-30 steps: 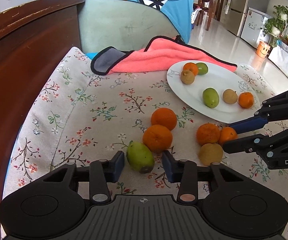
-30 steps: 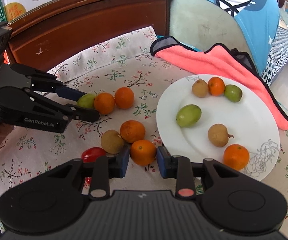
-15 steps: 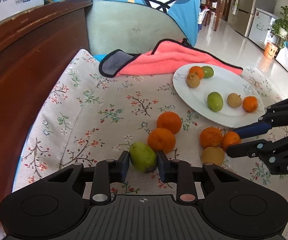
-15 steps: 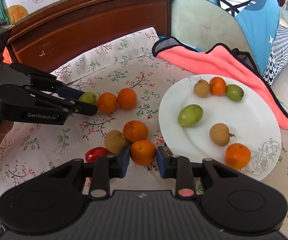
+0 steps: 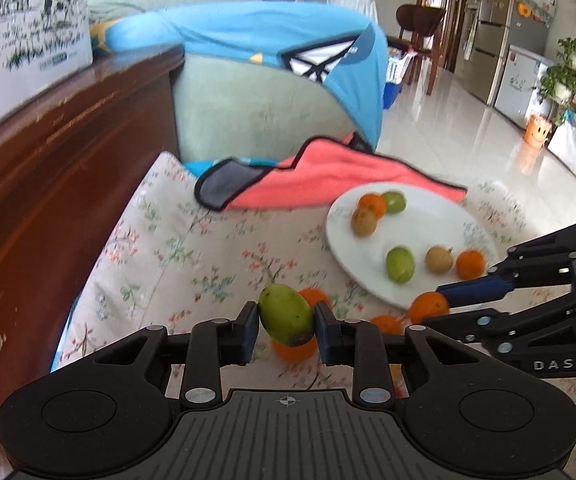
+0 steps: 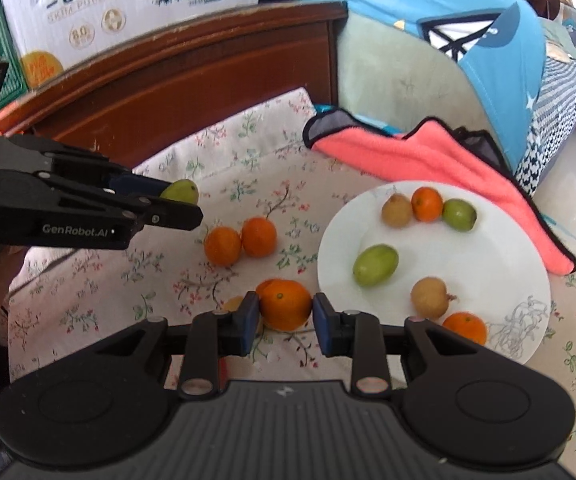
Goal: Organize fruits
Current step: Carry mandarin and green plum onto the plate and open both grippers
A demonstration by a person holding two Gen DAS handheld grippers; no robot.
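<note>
While both fruits are clamped, each sits squarely between the finger pads so it cannot roll out during carrying. The green fruit (image 5: 286,314) is gripped across its narrow waist by the left gripper (image 5: 286,330) and appears to be held clear of the flowered cloth (image 5: 176,256). The orange (image 6: 285,305) is pinched at its widest part by the right gripper (image 6: 285,322), just beside the near-left rim of the white plate (image 6: 500,240); whether it is off the cloth cannot be told.

Six fruits lie on the plate, spread apart, which leaves bare space in the middle for more. Two more oranges (image 6: 240,240) rest touching each other on the cloth, left of the plate, and appear to be awaiting collection. A pink towel (image 6: 428,156) lies along the far edge of the cloth, partly under the plate's far rim, clear of the work area. Judged from this layout, the plate is the collection point for both held fruits.
</note>
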